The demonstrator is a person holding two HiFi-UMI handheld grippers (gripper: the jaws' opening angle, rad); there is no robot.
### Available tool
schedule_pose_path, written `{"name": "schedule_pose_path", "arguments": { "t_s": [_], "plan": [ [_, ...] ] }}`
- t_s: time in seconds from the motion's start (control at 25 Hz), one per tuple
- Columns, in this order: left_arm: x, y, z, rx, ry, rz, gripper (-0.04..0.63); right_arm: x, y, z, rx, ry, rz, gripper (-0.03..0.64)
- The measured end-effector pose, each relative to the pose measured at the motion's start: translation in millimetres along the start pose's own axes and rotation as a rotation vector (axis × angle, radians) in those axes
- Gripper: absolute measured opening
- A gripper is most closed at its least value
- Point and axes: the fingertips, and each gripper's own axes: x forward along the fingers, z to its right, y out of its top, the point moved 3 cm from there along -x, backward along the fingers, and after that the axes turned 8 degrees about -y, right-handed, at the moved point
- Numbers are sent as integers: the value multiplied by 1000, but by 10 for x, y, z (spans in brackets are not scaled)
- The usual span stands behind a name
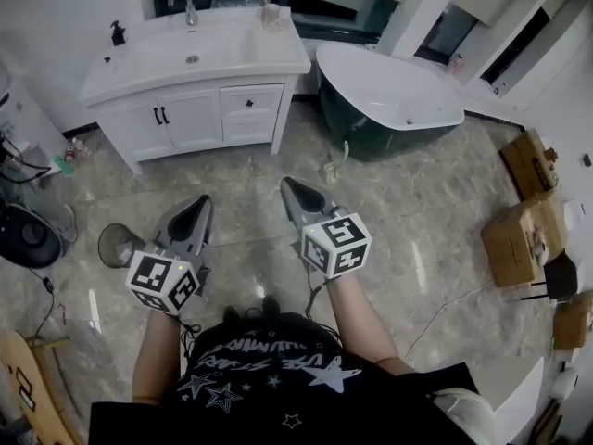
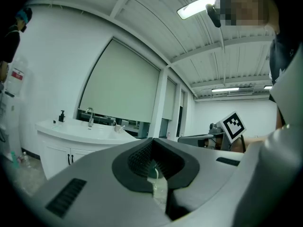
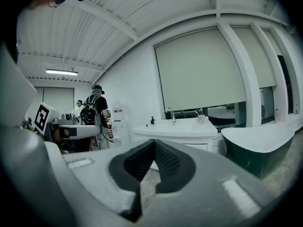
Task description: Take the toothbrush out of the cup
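Bench [image 1: 278, 63], a white vanity top, stands far and left of centre. Left tongs [image 1: 200, 204] and right tongs [image 1: 289, 185] are both closed tip to tip with nothing held, near the person and well apart from the bench. Cup [image 1: 271, 13] is on the bench's far right corner, straight beyond the tongs; right tongs judged nearer. Toothbrush [image 3: 197, 113] stands roughly upright in the cup. It is thin and pale, too small for detail.

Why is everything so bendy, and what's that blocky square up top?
Both gripper views: wide-angle lenses curve the ceiling and blacken the corners. Left gripper view: the ceiling lamp glares white; the blocky patch was added to hide a face. Head view: lamp reflections streak the shiny floor.
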Motion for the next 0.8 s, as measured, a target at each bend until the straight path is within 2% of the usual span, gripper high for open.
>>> {"name": "schedule_pose_path", "arguments": {
  "t_s": [0.28,0.52,0.8],
  "plan": [
    [180,-98,202,-8,19,-23,8,-135,-73,248,33,26,7,-2],
    [390,-94,449,10,26,22,8,-266,-137,608,77,67,38,-2],
    [448,-207,465,-3,94,-1,8,-213,-254,804,107,87,23,-2]
  ]
}}
